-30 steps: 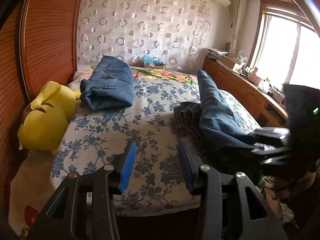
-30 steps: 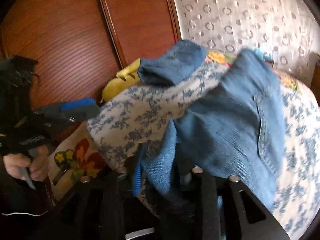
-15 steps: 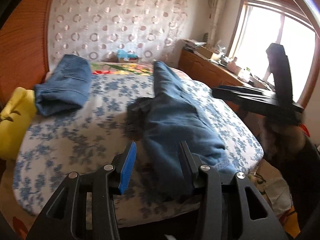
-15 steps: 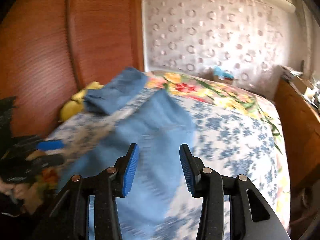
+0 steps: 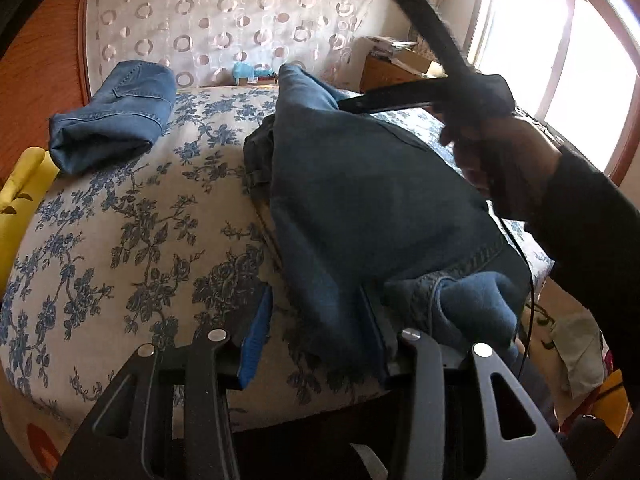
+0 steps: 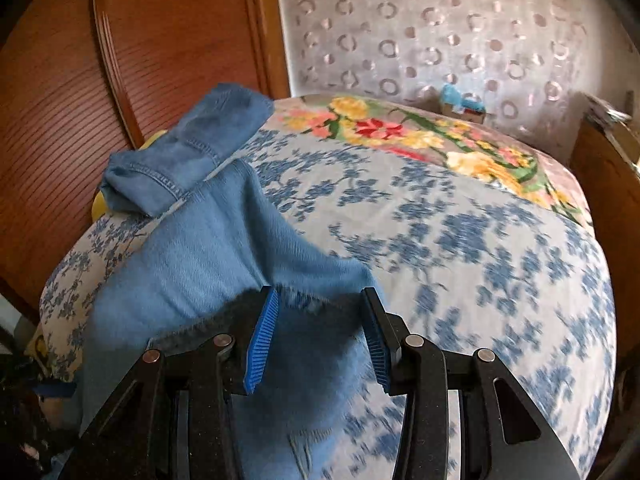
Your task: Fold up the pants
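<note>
Here the pants [image 5: 372, 200], blue denim, lie stretched along the bed [image 5: 132, 240], their length running from the near edge toward the far wall, with a dark garment [image 5: 258, 152] bunched against their left side. In the left wrist view the waist end is nearest, and a rolled fold of cloth sits just right of the left tongs [image 5: 316, 332]. These tongs stand apart: the denim's edge lies against the right finger, while the blue pad [image 5: 256, 332] on the left one hangs clear over the flowered sheet. In the right wrist view a frayed hem lies between the fingers of the right tongs [image 6: 320, 336], whose jaws have just been opening and now stand apart, neither pad pressing on the cloth. A hand [image 5: 496, 160] in a dark sleeve holds that right tool above the pants. Farther off, a folded pair of jeans [image 5: 116, 112] rests near the bed's far left corner, a yellow plush toy [image 5: 20, 196] beside it, and a window [image 5: 560, 72] glows at right.
</note>
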The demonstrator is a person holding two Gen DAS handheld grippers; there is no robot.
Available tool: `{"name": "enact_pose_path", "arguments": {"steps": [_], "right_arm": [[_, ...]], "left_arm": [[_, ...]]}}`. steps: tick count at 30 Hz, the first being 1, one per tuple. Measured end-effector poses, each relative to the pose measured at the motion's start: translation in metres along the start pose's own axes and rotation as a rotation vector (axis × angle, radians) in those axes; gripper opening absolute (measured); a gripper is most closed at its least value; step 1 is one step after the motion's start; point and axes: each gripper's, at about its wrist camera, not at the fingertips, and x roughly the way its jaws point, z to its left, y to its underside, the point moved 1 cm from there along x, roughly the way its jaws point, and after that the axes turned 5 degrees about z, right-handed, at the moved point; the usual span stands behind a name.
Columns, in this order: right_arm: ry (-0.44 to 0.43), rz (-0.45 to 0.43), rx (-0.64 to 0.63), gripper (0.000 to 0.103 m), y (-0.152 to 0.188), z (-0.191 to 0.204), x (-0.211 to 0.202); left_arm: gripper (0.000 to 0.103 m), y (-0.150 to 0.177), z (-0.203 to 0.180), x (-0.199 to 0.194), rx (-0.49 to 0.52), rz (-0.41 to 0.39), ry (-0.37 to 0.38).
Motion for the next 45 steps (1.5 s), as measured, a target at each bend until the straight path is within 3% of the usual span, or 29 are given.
{"name": "enact_pose_path", "arguments": {"steps": [3,5,10,16,22,28,33,36,38,41,45], "right_arm": [[0.032,-0.002,-0.012,0.044,-0.011,0.005,0.016],[0.04,-0.008,-0.006,0.044,-0.005,0.001,0.006],[0.015,-0.038,0.035,0.069,0.018,-0.019,-0.032],[-0.03,-0.033,0.049,0.07,0.042,-0.026,-0.052],[-0.067,-0.023,0.093,0.07,0.044,-0.046,-0.048],[-0.117,-0.019,0.103,0.07,0.043,-0.058,-0.046],[-0.157,0.002,0.095,0.071,0.042,-0.056,-0.034],[-0.181,0.01,0.096,0.072,0.041,-0.056,-0.026],[-0.197,0.016,0.102,0.073,0.04,-0.056,-0.019],[-0.228,0.024,0.111,0.073,0.038,-0.057,-0.011],[-0.258,0.018,0.098,0.074,0.034,-0.049,-0.01]], "left_arm": [[0.044,0.001,0.001,-0.003,-0.008,-0.001,0.01],[0.044,0.0,0.001,-0.006,-0.008,-0.007,0.018],[0.044,-0.019,0.01,-0.022,-0.029,-0.061,0.016],[0.048,-0.066,0.023,-0.015,-0.044,-0.095,0.028],[0.049,-0.111,0.018,0.01,-0.007,-0.095,0.022],[0.049,-0.142,0.011,0.041,0.013,-0.054,0.028],[0.049,-0.149,0.012,0.062,0.006,0.003,0.037],[0.036,-0.147,0.01,0.069,0.02,0.029,0.054],[0.018,-0.146,0.007,0.07,0.036,0.035,0.073],[0.011,-0.139,0.004,0.06,0.05,0.012,0.067],[0.01,-0.122,0.016,0.043,0.016,-0.009,0.066]]}}
